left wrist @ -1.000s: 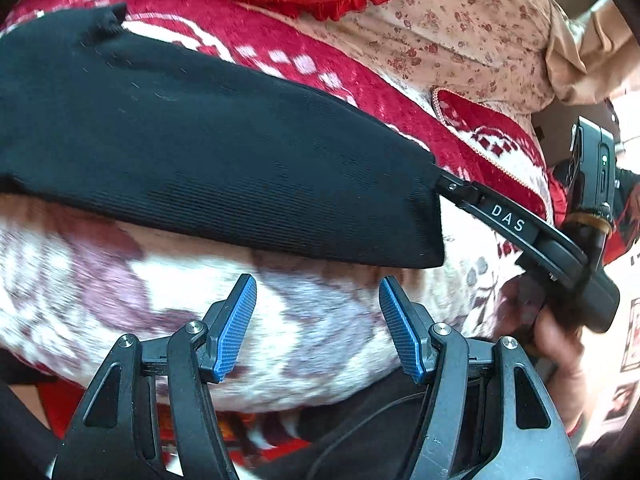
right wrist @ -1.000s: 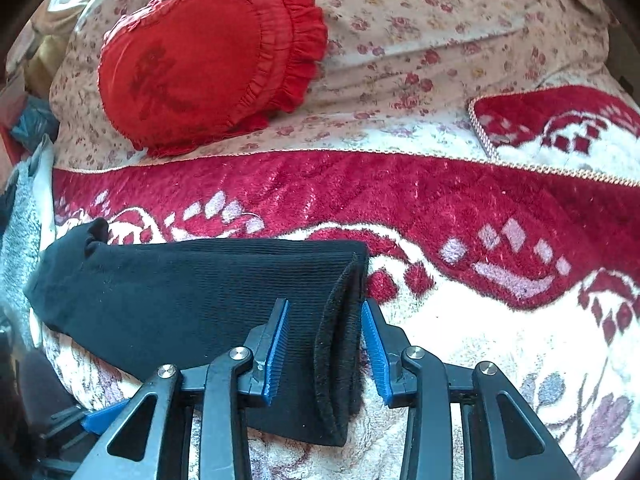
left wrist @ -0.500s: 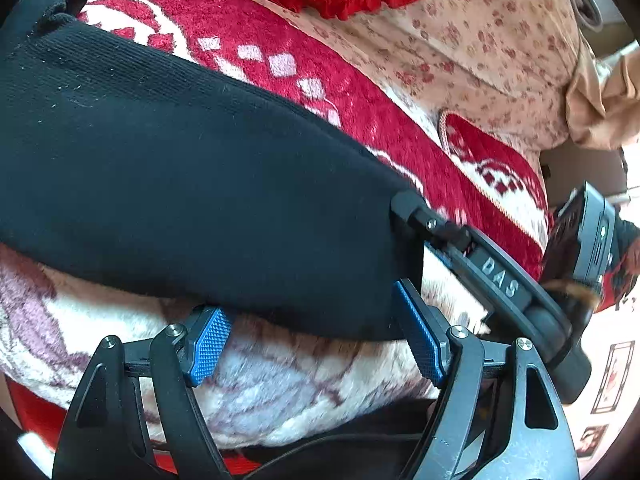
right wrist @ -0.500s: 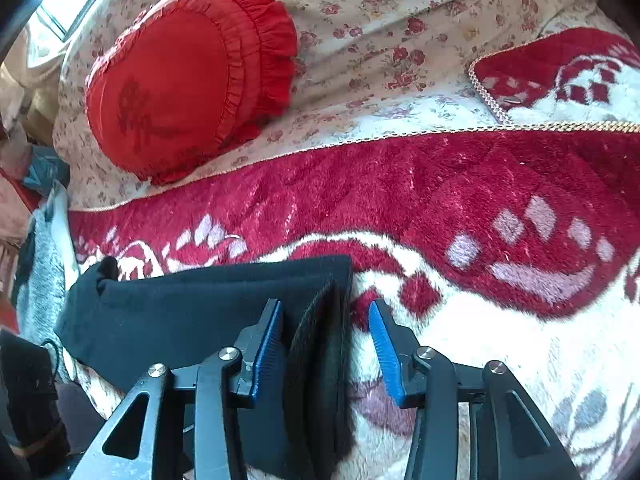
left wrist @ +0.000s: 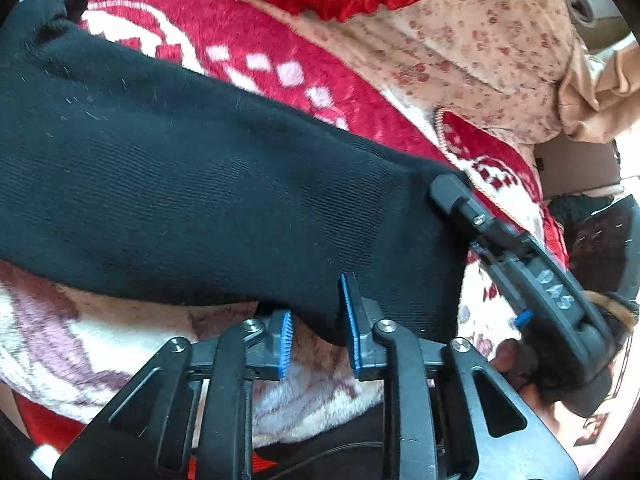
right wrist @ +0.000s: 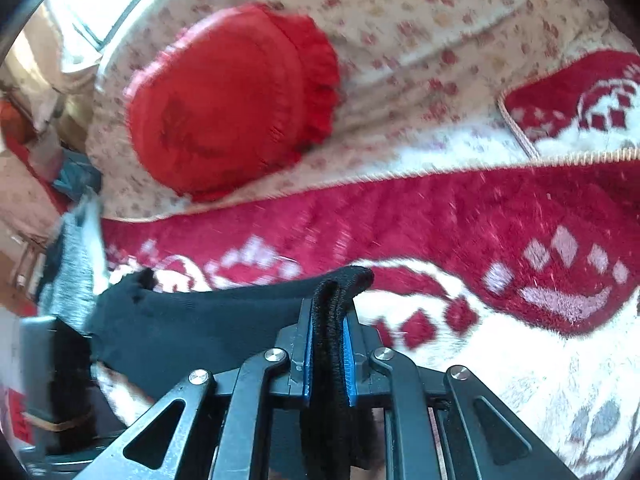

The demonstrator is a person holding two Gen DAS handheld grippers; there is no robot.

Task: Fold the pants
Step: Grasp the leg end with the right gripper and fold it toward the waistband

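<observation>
Pants (left wrist: 192, 200) on blanket (left wrist: 100, 344), before cushion (right wrist: 228, 100)

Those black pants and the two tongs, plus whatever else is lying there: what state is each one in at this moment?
Black pants: lying lengthwise on the blanket, end edge pinched.
Right tongs: shut on the pants' end edge.
Left tongs: nearly closed on the pants' lower edge, a gap still showing.
Red cushion: resting on the floral cover, untouched.
Red and white blanket: spread flat under the pants.

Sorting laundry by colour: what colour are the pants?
Plain black pants, clearest in the left wrist view.
</observation>
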